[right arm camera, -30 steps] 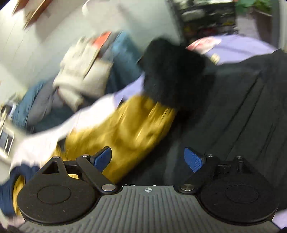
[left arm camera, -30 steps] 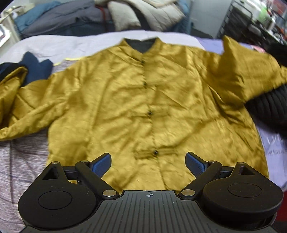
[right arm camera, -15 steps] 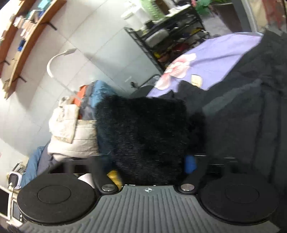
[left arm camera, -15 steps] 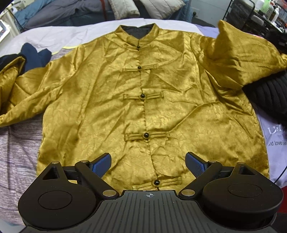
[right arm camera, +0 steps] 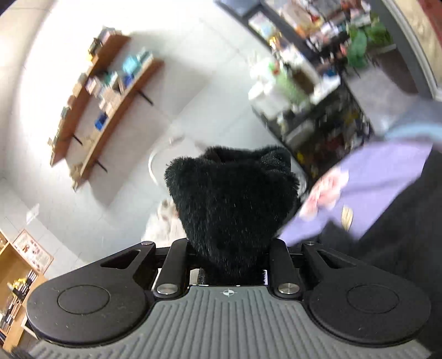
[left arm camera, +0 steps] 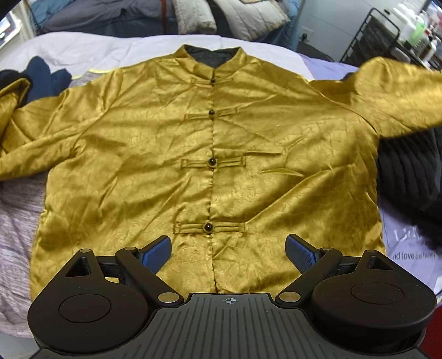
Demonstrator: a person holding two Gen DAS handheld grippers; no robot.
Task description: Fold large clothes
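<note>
A mustard-gold satin jacket (left arm camera: pixel 248 154) with black knot buttons lies flat, front up, on the bed in the left wrist view, collar at the far end. Its left sleeve is bunched at the far left; its right sleeve (left arm camera: pixel 400 94) rests raised on dark clothes. My left gripper (left arm camera: pixel 228 252) is open and empty, hovering over the jacket's bottom hem. In the right wrist view my right gripper (right arm camera: pixel 230 272) is shut on a black fuzzy garment (right arm camera: pixel 232 204), lifted up so the wall and shelves show behind it.
A black ribbed garment (left arm camera: pixel 408 171) lies at the jacket's right. A navy cloth (left arm camera: pixel 44 77) lies far left. Piled clothes and pillows (left arm camera: pixel 193 16) sit beyond the bed. A black wire rack (right arm camera: pixel 326 124) stands right. A lilac sheet (right arm camera: pixel 373 187) covers the bed.
The right gripper closed on the black fuzzy garment and lifted it, swinging its view up toward the wall. The left gripper drew back toward the jacket's hem.
</note>
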